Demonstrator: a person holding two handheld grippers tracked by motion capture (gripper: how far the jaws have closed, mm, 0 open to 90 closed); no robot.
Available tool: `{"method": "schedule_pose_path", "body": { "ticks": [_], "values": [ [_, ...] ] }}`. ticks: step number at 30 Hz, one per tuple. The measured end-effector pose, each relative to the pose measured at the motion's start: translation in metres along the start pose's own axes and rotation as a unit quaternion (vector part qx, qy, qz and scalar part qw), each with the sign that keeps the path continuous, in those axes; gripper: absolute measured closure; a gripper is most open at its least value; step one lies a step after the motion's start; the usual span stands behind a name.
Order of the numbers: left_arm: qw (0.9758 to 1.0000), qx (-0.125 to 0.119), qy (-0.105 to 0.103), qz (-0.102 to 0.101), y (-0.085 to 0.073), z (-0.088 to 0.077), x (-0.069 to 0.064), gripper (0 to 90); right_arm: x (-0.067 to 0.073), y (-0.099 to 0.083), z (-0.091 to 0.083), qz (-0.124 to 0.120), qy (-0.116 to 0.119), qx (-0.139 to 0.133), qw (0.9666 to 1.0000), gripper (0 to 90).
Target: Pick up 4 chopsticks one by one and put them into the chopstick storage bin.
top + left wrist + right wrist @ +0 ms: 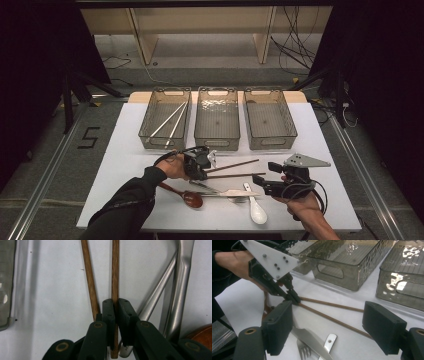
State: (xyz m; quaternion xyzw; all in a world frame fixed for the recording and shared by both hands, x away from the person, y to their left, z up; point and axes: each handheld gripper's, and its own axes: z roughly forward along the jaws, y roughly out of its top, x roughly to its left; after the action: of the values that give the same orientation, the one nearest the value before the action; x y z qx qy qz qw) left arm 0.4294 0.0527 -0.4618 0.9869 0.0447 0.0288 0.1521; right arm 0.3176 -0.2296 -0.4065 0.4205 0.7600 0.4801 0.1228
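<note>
left gripper view: left gripper (116, 315) clamps one wooden chopstick (115, 270); right gripper (327, 327) wide open, empty.

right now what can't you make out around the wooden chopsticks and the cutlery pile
- High view: the left gripper covers the near ends of the wooden chopsticks.
- Left gripper view: the top edge cuts off both chopsticks' far ends; the wooden spoon is just a corner sliver.
- Right gripper view: the bottom edge crops the fork and knife.

You face a white worktop (320, 150) on a grey floor (60, 150) marked with a black "5" (89, 137). Beyond stands a pale wooden shelf frame (200, 30), with loose cables (295, 45) beside it and dark curtains at both sides.
</note>
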Motion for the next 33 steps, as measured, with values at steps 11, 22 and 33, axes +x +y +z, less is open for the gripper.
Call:
{"method": "schedule_pose_path", "body": {
  "ticks": [11, 22, 33],
  "values": [
    [0.9991, -0.024, 0.008, -0.034, -0.002, -0.005, 0.004, 83.8, 0.0, 0.0, 0.0, 0.002, -0.001, 0.0, 1.0, 25.4],
    [0.9928, -0.093, 0.022, -0.072, -0.004, -0.039, 0.006, 83.8, -0.002, 0.0, -0.002, 0.003, -0.002, -0.004, 1.0, 25.4],
    [0.9705, -0.181, 0.074, -0.142, -0.022, -0.089, 0.021, 83.7, -0.001, 0.0, -0.001, 0.003, -0.003, -0.003, 1.0, 25.4]
  ]
}}
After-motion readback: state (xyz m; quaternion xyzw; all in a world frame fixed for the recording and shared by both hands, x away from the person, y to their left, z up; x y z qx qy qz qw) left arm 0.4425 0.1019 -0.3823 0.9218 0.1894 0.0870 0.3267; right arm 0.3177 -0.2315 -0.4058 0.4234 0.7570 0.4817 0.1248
